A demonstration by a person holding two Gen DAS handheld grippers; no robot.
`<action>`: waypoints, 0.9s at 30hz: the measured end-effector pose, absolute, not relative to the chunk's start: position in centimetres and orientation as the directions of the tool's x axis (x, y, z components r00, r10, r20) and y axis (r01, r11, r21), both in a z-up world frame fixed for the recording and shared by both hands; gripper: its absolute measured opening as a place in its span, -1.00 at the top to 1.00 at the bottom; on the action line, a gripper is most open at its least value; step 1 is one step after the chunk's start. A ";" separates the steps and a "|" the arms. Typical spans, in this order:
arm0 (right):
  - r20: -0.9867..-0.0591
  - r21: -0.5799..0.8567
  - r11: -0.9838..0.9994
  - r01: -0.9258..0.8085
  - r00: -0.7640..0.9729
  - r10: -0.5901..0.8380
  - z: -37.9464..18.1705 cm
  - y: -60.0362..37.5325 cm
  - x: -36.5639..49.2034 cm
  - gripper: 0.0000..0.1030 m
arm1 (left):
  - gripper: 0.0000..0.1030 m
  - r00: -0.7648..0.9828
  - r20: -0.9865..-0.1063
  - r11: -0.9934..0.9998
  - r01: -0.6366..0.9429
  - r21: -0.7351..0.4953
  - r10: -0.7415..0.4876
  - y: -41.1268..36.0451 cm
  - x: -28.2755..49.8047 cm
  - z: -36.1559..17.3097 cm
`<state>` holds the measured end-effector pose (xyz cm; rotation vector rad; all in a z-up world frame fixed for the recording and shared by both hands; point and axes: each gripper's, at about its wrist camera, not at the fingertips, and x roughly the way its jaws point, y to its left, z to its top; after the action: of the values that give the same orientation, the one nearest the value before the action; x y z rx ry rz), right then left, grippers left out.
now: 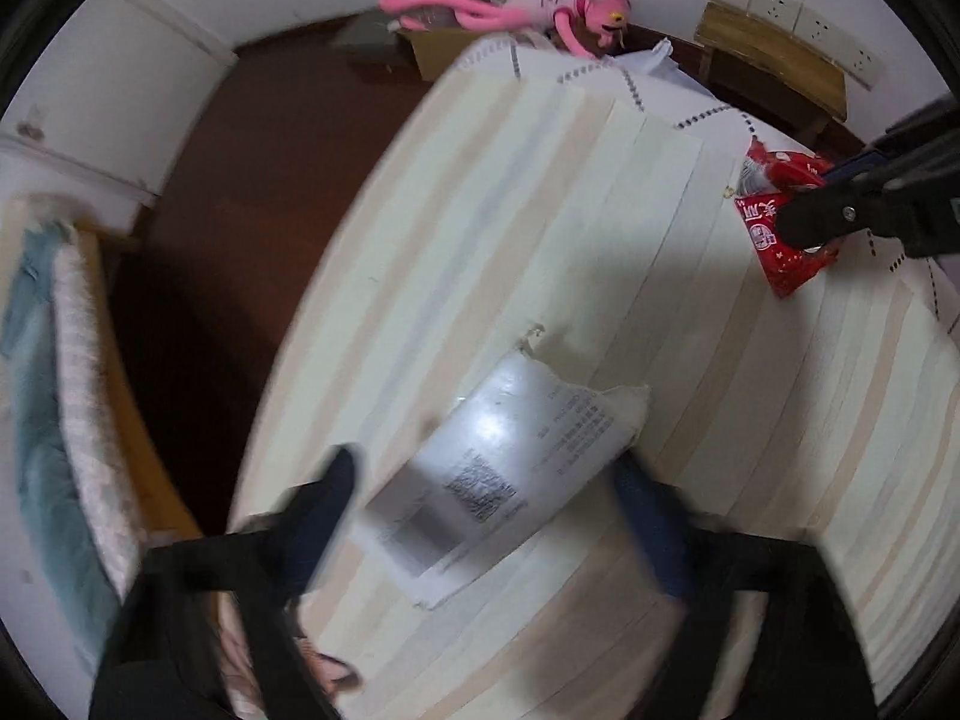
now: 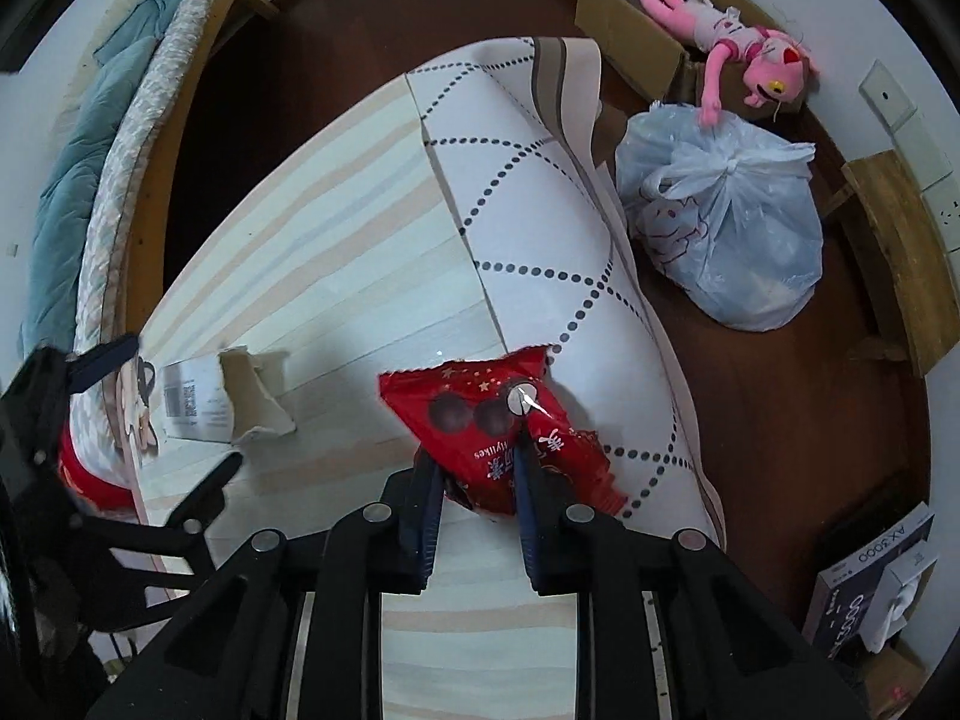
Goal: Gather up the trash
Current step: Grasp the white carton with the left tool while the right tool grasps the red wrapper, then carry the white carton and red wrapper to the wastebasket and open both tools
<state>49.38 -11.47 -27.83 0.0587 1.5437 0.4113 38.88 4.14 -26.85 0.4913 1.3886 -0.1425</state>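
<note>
A torn white mailer bag (image 1: 510, 462) with a printed label lies on the striped table (image 1: 540, 210); it also shows in the right wrist view (image 2: 204, 399). My left gripper (image 1: 486, 480) is open, its fingers on either side of the bag's near end. A red snack wrapper (image 2: 498, 432) lies at the seam of the dotted cloth. My right gripper (image 2: 474, 462) is shut on the wrapper's near end. In the left wrist view the wrapper (image 1: 780, 240) sits at the right with the right gripper (image 1: 816, 204) on it.
A tied pale plastic bag (image 2: 720, 228) sits on the brown floor right of the table. A cardboard box (image 2: 630, 18) with a pink plush toy (image 2: 738, 42) stands behind it. A bed (image 2: 102, 180) runs along the left. A wooden stool (image 2: 900, 252) stands at the right wall.
</note>
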 end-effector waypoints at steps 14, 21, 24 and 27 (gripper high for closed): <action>-0.944 0.311 0.908 -0.281 0.021 0.330 -27.2 -10.6 47.3 0.77 | 0.10 0.336 -0.935 0.990 -0.122 0.076 0.114 5.5 33.1 -23.2; -0.928 0.337 0.869 -0.362 0.025 0.371 -24.5 -9.5 42.3 0.78 | 0.10 0.390 -0.903 0.906 -0.423 -0.003 0.179 7.5 25.8 -19.4; -0.919 0.350 0.842 -0.410 0.023 0.393 -22.7 -8.6 39.3 0.78 | 0.10 0.415 -0.883 0.859 -0.511 -0.026 0.220 8.5 21.5 -17.1; -0.905 0.370 0.805 -0.464 0.015 0.424 -20.6 -7.2 35.5 0.79 | 0.10 0.425 -0.866 0.824 -0.566 -0.027 0.263 10.0 17.8 -15.5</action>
<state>35.54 -7.18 -20.62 -0.0353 1.3941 0.6917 17.77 10.05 -15.50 -0.3385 1.0072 0.5304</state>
